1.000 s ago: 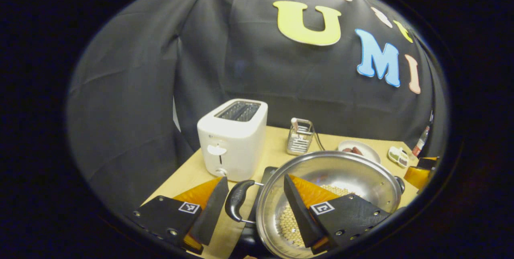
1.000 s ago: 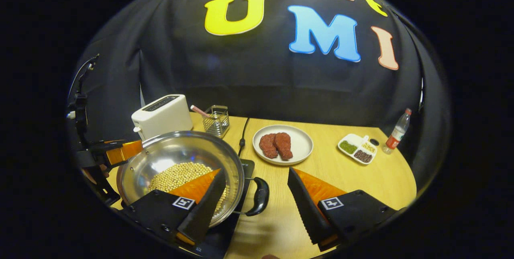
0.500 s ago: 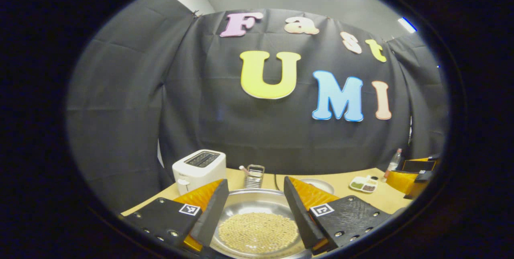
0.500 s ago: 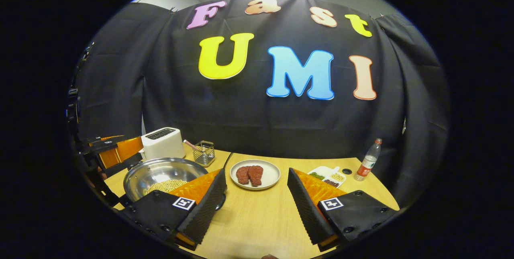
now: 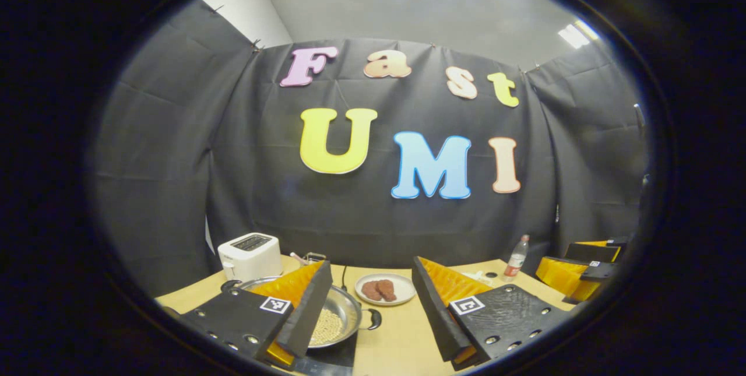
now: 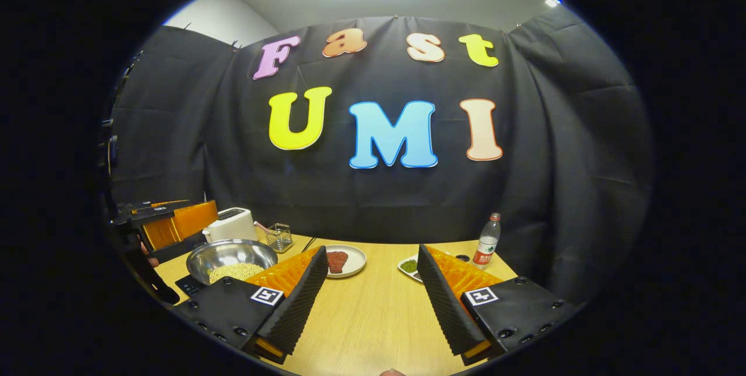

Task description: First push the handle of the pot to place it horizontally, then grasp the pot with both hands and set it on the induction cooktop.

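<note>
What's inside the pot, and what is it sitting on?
The pot holds pale round beans over its bottom. It sits on the dark induction cooktop, whose corner shows in the right gripper view; the left finger hides the rest.

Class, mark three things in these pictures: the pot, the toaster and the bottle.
pot (image 6: 224, 250), right gripper view, on its inner steel wall.
toaster (image 5: 250, 256), left gripper view, on its front face.
bottle (image 6: 486, 243), right gripper view, on its label band.

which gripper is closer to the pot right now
Left. The left gripper is open just in front of the pot, one finger overlapping its rim. The right gripper is open over bare table, off to the pot's right.
</note>
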The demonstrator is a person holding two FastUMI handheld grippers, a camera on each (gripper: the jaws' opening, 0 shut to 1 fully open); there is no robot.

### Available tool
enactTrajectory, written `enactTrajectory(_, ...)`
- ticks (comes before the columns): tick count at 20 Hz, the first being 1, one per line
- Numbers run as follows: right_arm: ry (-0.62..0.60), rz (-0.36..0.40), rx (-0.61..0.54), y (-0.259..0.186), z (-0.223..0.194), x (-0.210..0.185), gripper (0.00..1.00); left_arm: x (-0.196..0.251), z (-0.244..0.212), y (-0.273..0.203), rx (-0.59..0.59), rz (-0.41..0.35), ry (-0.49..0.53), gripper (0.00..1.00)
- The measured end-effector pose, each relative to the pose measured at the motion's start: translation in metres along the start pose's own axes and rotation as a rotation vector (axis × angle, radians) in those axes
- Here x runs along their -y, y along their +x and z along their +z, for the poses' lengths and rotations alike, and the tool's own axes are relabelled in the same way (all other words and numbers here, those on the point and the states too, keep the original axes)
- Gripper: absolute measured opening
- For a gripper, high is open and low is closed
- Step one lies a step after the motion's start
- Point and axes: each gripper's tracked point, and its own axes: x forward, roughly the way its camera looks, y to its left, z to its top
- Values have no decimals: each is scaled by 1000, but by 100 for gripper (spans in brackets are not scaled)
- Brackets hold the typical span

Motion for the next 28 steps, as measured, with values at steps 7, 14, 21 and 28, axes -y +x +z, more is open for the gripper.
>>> enactTrajectory(7,13,2,72,-60,17,38,94,57,42,-62,68,-24,38,80)
enactTrajectory(14,-10,-51,122,-102,36,42,96,52,57,-111,86,-57,62,80)
enactTrajectory(21,-6,-93,144,-126,38,27,96,33,71,-133,118,-76,74,80)
enactTrajectory(28,-5,-117,150,-142,37,19,96,24,70,-144,121,-73,60,83)
